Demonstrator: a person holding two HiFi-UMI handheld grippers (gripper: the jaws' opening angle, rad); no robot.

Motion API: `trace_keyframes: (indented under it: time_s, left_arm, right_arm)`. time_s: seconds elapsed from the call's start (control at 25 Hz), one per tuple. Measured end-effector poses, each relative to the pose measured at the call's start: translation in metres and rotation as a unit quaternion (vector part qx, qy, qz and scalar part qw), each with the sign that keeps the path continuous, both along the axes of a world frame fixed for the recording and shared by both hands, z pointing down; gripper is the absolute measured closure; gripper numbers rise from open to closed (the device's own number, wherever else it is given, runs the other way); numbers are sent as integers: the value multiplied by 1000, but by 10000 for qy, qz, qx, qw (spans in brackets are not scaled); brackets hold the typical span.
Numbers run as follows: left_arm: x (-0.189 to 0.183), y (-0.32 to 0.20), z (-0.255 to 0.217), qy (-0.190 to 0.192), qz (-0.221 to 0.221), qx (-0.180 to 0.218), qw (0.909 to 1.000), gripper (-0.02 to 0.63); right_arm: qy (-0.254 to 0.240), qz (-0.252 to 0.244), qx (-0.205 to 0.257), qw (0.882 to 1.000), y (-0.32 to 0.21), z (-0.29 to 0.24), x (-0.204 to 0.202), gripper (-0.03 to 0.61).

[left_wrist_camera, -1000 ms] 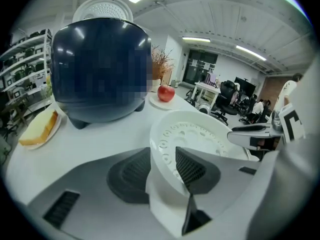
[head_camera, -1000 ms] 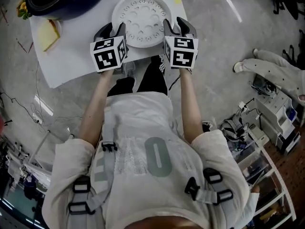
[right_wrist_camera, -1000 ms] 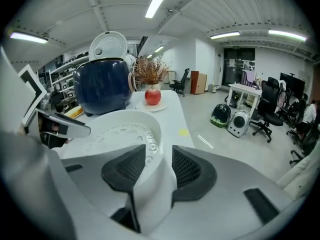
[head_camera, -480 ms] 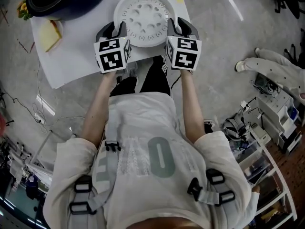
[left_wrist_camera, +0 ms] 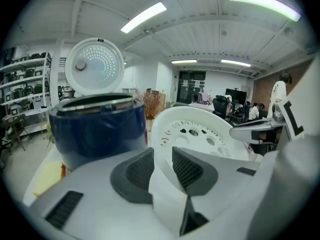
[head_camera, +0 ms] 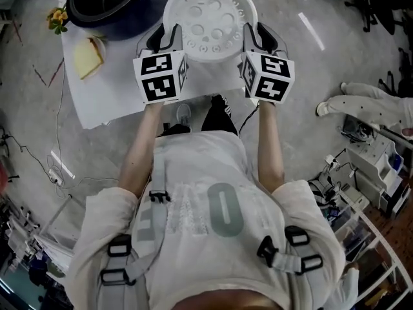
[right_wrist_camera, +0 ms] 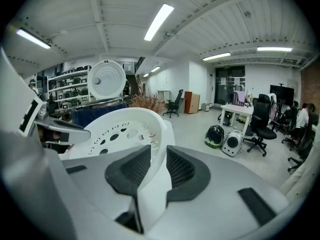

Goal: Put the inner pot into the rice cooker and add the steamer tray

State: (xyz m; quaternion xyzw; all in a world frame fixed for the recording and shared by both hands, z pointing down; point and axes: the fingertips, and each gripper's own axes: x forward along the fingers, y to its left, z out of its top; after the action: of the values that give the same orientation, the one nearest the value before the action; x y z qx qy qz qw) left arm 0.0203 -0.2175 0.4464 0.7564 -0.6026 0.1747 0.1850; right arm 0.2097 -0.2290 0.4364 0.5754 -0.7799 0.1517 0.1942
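Steamer tray (head_camera: 210, 21): a round, shallow dish of white moulded plastic. It has a smooth raised rim and a flat floor pierced by rings of round and oval holes. Small red marks are printed near the holes (left_wrist_camera: 167, 141) and are too small to read. The tray is carried between the two grippers at 12 o'clock from the person.

Left gripper (head_camera: 166, 39): clamped on the tray rim at 8 o'clock. Its jaws have just been closing, and in the left gripper view the dark ribbed pads (left_wrist_camera: 187, 169) press on either side of the rim wall.

Right gripper (head_camera: 257, 39): clamped on the rim at 4 o'clock. Its jaws have also just been closing, and its ribbed pads (right_wrist_camera: 132, 171) bear on both faces of the rim. Each grey housing carries a cube with black-and-white square markers.

Arm pose: both bare forearms reach forward, roughly parallel, with pale short sleeves at the shoulders and dark harness straps across the torso. The shirt (head_camera: 193, 192) bears a large grey "0" or "O" on the chest.

Rice cooker (head_camera: 113, 8): a glossy dark blue round body at 9 to 10 o'clock from the tray, on the white table (head_camera: 110, 95). A bright metal band rings its mouth. Its white lid (left_wrist_camera: 95, 66) stands open, with a dimpled inner face and a small central knob.

A pale yellow block (head_camera: 87, 55) lies at 7 o'clock from the cooker.
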Motion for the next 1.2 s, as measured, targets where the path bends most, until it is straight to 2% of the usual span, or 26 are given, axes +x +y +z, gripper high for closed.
trace_keyframes:
  time_s: [0.28, 0.56, 0.84, 1.2]
  left_arm:
    - [-20, -23, -96, 85, -132, 966, 9952, 492]
    - [-66, -47, -170, -14, -492, 1553, 9866, 494]
    - [-130, -55, -201, -356, -1091, 1632, 9799, 495]
    - [-217, -59, -186, -559, -1849, 1250, 9732, 494]
  right_arm:
    - [-45, -243, 887, 9958, -30, -90, -20, 471]
    - [-58, -733, 1485, 9862, -70, -159, -70, 465]
    - [-91, -1582, 1569, 9748, -105, -179, -143, 454]
    - [87, -2565, 1230, 9586, -136, -162, -244, 446]
